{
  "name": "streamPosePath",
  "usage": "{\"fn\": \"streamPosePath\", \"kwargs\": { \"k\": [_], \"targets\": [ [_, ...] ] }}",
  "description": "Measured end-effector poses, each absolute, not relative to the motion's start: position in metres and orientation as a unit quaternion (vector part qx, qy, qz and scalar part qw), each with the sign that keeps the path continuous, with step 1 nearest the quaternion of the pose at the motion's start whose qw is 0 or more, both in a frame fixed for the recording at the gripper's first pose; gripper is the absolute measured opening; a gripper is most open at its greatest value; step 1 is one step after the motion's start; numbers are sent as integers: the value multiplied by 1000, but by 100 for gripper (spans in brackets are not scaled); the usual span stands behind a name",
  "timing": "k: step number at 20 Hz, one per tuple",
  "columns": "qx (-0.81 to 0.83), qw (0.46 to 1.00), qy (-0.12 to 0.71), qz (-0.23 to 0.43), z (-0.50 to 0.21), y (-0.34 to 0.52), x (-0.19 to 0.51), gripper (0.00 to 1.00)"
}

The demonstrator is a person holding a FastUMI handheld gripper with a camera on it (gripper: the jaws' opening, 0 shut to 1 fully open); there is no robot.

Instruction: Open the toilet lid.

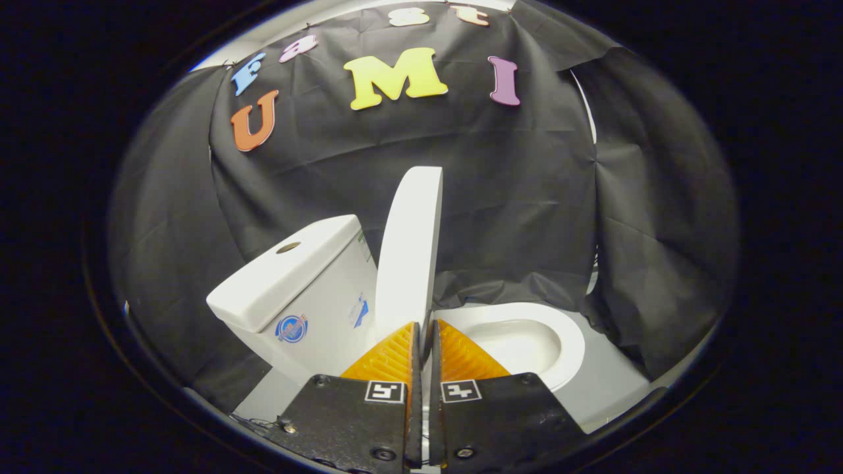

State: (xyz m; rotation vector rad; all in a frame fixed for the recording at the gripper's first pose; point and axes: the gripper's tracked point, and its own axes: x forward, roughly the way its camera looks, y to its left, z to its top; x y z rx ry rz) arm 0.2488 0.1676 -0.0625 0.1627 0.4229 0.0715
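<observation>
Lid (409, 250) is up, standing near vertical at frame centre, just right of the tank (296, 289) and close to it; I can't tell whether it touches. Bowl (527, 342) is exposed at lower right, seat rim showing. Claw (423, 326) sits at bottom centre, fingers nearly together with a thin gap, tips at the lid's lower edge; the edge seems pinched between them, but contact isn't clear, so I can't tell if it's grasping. Task looks basically done. Left: maybe tip the lid back to rest against the tank, then let go and back off.
</observation>
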Motion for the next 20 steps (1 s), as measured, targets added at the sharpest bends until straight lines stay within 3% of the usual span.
{"fn": "streamPosePath", "kwargs": {
  "k": [20],
  "targets": [
    [-3, 980, 198, 23, -57, 226, 244, 8]
  ]
}}
